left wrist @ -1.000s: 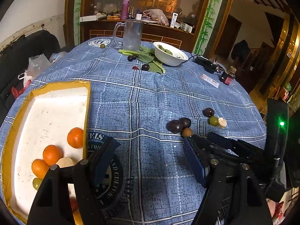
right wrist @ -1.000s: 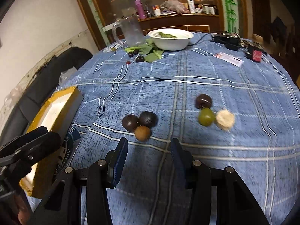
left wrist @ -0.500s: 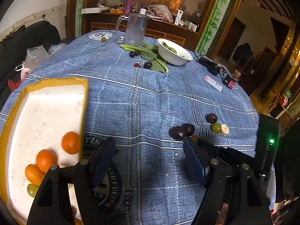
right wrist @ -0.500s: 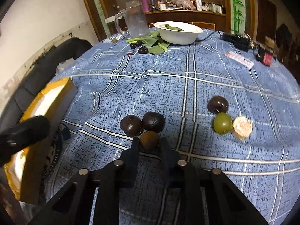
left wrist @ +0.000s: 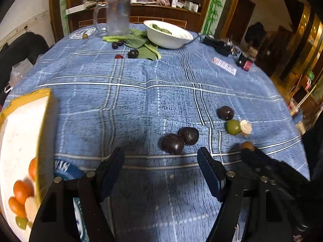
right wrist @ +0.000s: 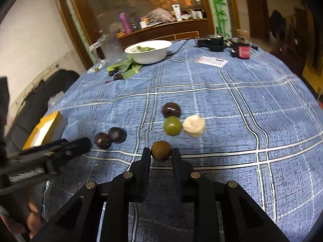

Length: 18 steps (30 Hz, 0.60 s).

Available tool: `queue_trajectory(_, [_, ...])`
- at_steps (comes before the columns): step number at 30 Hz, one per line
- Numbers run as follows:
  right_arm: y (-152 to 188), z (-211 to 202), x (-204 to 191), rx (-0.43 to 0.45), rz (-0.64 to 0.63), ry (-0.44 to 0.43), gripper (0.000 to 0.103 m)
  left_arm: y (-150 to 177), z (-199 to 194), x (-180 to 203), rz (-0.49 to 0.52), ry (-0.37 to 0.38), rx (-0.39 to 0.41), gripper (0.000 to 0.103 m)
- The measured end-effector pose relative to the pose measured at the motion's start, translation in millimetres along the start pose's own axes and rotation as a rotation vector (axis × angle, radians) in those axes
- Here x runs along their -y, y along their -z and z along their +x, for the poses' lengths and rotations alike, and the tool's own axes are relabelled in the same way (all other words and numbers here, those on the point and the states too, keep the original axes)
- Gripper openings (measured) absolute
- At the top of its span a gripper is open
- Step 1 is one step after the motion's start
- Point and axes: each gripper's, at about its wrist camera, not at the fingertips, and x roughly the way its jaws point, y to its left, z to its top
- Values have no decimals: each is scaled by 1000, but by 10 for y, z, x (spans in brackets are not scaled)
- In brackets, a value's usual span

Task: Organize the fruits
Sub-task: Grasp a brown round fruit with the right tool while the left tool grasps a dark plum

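My right gripper [right wrist: 161, 153] is shut on a small brown round fruit [right wrist: 161, 150], held just above the blue checked tablecloth; in the left wrist view the same brown fruit [left wrist: 247, 145] shows at that gripper's tip. Two dark purple fruits [left wrist: 179, 140] lie together just beyond my left gripper [left wrist: 160, 167], which stands open with nothing between its fingers. Further right lie another dark fruit [right wrist: 171, 109], a green fruit [right wrist: 172, 125] and a pale beige fruit [right wrist: 194, 125]. A yellow-rimmed white tray [left wrist: 43, 121] at the left holds oranges [left wrist: 21, 190] and a green fruit.
At the far side stand a white bowl [left wrist: 167, 36] with greens, a glass mug [left wrist: 117, 18], loose leaves and small dark fruits [left wrist: 132, 53]. A card [left wrist: 223, 66] and a small red-labelled jar [left wrist: 245, 63] sit far right. The table edge curves away on the right.
The right gripper closed on the brown fruit beside the two dark ones and carried it off to the right. The left gripper moved right, away from the tray and closer to the dark pair.
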Motion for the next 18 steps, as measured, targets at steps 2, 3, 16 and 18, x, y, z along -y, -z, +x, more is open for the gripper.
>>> queue_trajectory(2, [-22, -5, 15, 7, 11, -13, 22, -4, 100, 64, 41, -13, -7, 73])
queue_trajectory(3, [-29, -6, 7, 11, 8, -12, 22, 5, 134, 83, 53, -18, -13, 73])
queue_trajectory(16, [-4, 10, -12, 8, 3, -17, 22, 99, 168, 104, 96, -42, 6, 24])
queue_trajectory(18, [-3, 12, -7, 8, 4, -15, 22, 106, 142, 84, 86, -44, 16, 23])
